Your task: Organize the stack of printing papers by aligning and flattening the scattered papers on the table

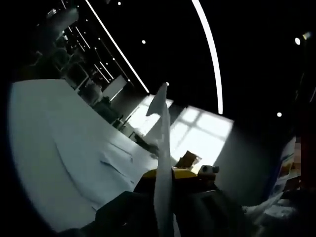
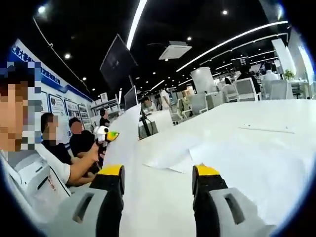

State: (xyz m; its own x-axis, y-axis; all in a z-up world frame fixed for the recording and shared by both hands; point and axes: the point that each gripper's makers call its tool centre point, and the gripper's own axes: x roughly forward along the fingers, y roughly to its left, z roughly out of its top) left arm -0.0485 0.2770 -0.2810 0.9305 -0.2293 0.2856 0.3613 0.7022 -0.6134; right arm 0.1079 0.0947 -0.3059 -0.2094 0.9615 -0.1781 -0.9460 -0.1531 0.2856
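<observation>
There was white writing on a blue wall banner (image 2: 47,74) in the right gripper view, but it was too small and blurry to read. No other words or numbers could be read.

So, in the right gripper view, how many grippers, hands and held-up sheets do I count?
Grippers: 2 (right gripper, left gripper)
Hands: 1 (hand on the left gripper)
Held-up sheets: 1 (sheet)
Total: 4
</observation>
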